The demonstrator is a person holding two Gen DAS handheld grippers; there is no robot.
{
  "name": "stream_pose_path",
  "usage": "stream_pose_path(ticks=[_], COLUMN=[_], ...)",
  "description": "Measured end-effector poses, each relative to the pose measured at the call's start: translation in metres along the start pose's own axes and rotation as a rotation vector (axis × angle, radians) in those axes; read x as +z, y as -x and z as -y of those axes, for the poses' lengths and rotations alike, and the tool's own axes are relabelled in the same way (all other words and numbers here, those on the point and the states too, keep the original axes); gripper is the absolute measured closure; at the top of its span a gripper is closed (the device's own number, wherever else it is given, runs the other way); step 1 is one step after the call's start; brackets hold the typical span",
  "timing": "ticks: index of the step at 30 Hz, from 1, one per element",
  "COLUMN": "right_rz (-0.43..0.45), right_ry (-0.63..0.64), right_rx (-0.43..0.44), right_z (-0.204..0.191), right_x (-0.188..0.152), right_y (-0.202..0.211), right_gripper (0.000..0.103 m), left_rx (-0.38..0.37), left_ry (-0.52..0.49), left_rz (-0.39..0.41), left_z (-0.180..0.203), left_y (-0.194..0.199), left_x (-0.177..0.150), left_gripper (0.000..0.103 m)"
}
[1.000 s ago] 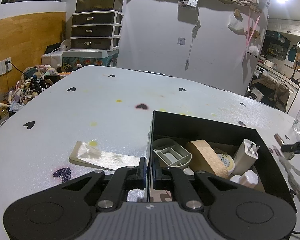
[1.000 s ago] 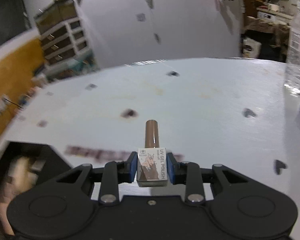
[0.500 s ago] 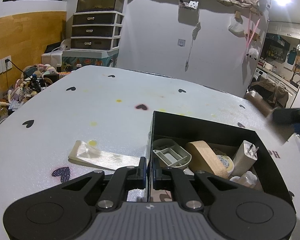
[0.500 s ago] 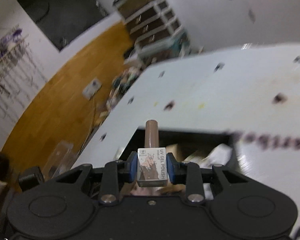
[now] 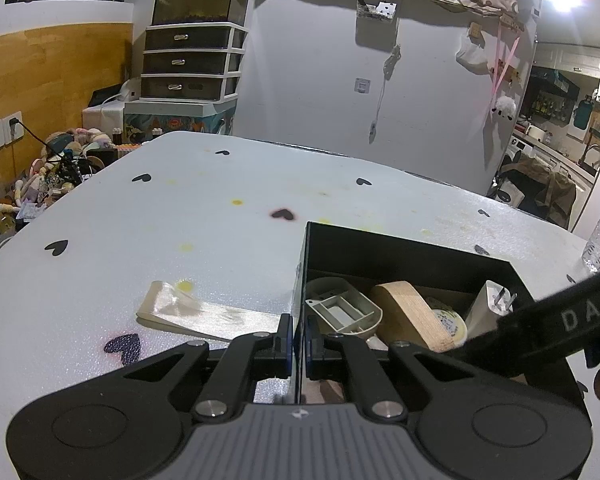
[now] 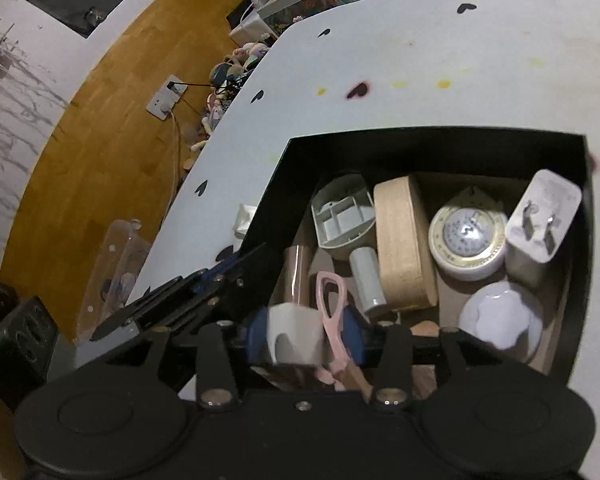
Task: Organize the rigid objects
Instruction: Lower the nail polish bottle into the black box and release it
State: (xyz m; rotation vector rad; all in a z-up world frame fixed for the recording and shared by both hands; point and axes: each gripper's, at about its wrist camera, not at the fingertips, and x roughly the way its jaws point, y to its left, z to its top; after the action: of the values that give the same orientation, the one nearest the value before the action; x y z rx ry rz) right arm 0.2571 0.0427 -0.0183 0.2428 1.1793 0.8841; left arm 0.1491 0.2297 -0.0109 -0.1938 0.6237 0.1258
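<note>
Polish: we see the white gel polish bottle [image 6: 294, 334], blurred, brown cap, between our right gripper [image 6: 306, 338]'s opening fingers over the black box [image 6: 432, 148] | Left gripper [image 5: 299, 340]: pinching the box wall | Views: only right wrist shows pink scissors [image 6: 332, 300]

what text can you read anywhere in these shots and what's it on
"DAS", cut off by the frame edge: white letters on the right hand-held gripper reaching over the black box.
Gel polish bottle between the opening jaws of that gripper: label blurred, unreadable.
Round tin: lid print too small to read.
</note>
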Motion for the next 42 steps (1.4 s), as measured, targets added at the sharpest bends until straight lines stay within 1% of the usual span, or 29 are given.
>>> stream_pose_path(ticks=[9, 15, 20, 27, 35, 42], right_rz=[0.008, 0.047, 0.091, 0.174, 0.262, 0.35], right_ry=[0.022, 0.055, 0.08, 0.111, 0.133, 0.159], right_rx=[-0.021, -0.039, -0.056, -0.092, -0.151, -0.225], right_z=[0.0, -0.003, -0.005, -0.004, 0.006, 0.015], right_x=[0.004, 0.002, 0.001, -0.006, -0.023, -0.044], right_y=[0.004, 0.014, 0.026, 0.05, 0.076, 0.093], right_gripper=[0.06, 0.06, 0.06, 0.059, 0.056, 0.05], left_rx=[0.004, 0.003, 0.004, 0.004, 0.005, 0.011], left_ry=[-0.003, -0.003, -0.003, -0.003, -0.005, -0.017], left_rz=[-0.001, -0.001, -0.001, -0.001, -0.001, -0.001], left_z=[0.001, 0.001, 0.001, 0.001, 0.001, 0.0], left_y=[0.0, 0.0, 0.0, 0.0, 0.0, -0.001], left_x=[0.0, 0.0, 0.0, 0.0, -0.001, -0.002], left_gripper=[0.098, 0.098, 0.098, 0.098, 0.098, 0.098])
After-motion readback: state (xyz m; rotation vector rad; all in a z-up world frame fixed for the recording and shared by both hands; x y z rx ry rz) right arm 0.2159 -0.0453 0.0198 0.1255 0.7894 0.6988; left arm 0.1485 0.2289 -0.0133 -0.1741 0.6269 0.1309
